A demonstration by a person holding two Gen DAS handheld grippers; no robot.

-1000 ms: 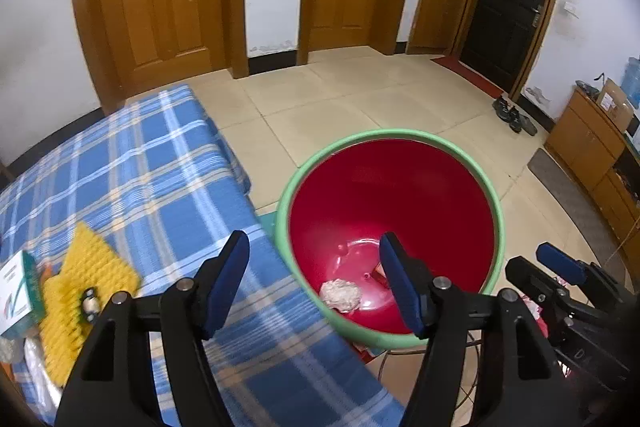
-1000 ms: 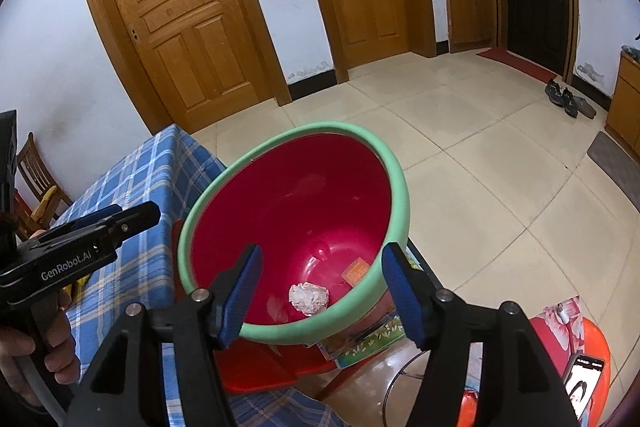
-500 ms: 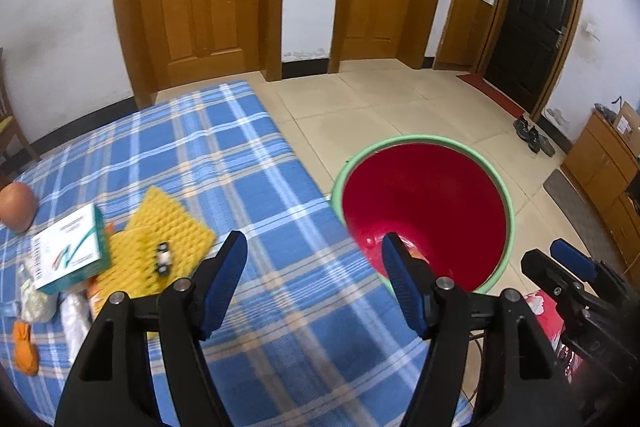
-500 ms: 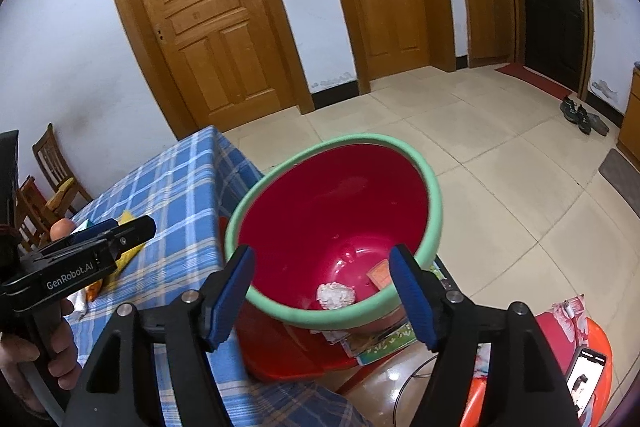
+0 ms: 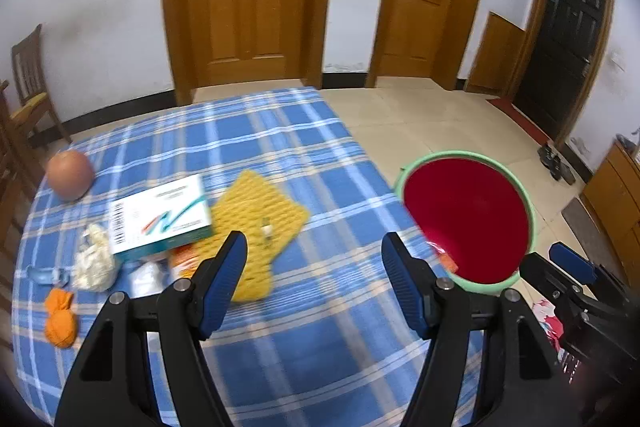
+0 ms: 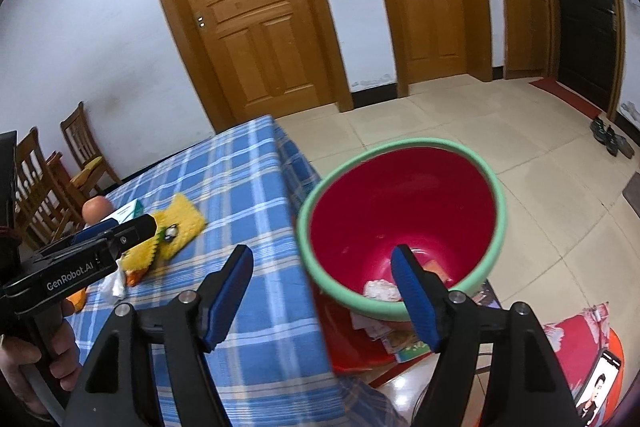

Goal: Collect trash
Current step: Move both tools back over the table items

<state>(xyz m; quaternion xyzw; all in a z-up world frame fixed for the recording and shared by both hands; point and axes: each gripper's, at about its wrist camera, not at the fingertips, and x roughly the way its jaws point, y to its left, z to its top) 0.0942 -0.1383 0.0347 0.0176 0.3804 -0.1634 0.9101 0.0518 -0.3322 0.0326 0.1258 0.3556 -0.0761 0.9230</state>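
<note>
A blue plaid table (image 5: 320,347) holds the trash: a yellow foam net (image 5: 256,211), a white and teal box (image 5: 160,219), crumpled white paper (image 5: 94,263), orange peel (image 5: 60,319) and an orange packet (image 5: 184,261). My left gripper (image 5: 315,247) hangs open and empty above the cloth, just right of the foam net. The red bin with a green rim (image 5: 466,219) stands off the table's right edge. My right gripper (image 6: 320,259) is open and empty, straddling the table edge and the bin (image 6: 496,195). In the bin lie a white paper wad (image 6: 380,289) and an orange scrap (image 6: 436,271).
A round brownish fruit (image 5: 70,175) sits at the table's far left. The left gripper (image 6: 120,231) and the hand (image 6: 32,379) holding it show in the right wrist view. Wooden chairs (image 6: 80,155) stand by the wall. A phone (image 6: 600,387) lies on a red seat.
Both views have swung left, from over the bin toward the table. The left gripper now hangs over the cloth near the trash pile. The right jaws stand slightly wider.
</note>
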